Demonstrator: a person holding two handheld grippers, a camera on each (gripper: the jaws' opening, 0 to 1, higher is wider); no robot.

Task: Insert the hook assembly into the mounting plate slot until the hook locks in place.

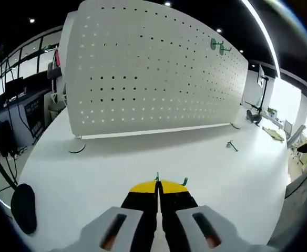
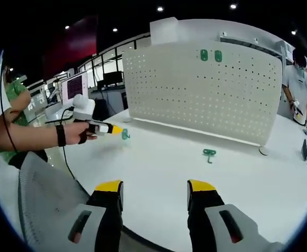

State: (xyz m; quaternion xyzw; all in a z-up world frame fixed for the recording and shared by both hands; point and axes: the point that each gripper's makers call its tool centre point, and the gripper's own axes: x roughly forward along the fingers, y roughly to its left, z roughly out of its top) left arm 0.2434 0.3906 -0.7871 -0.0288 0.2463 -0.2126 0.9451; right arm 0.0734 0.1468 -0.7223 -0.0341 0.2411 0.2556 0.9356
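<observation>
Right gripper view shows it best: a green hook (image 2: 125, 135) is pinched at the yellow tips of the left gripper (image 2: 119, 130), which a person's hand (image 2: 80, 132) carries low over the white table (image 2: 159, 173), out to the left and well short of the pegboard (image 2: 206, 89). In the left gripper view the same hook (image 1: 184, 181) peeps out as a green sliver beside the clenched jaws of the left gripper (image 1: 158, 185), which are pressed together on it.

The board stands upright straight ahead of those jaws, its face of holes turned toward them, with a stretch of bare table between. So the left gripper is the one loaded, and I'd judge its coming move is a lift and a push forward into the holes. How the hook's prongs are turned toward the board I cannot make out; too little of it shows.

Two green hooks (image 2: 210, 55) already hang side by side near the board's upper edge. A loose hook (image 2: 209, 154) lies flat on the table, nearer the board's foot than the right gripper (image 2: 155, 187), whose jaws stand wide apart and empty, pointing roughly toward it.
</observation>
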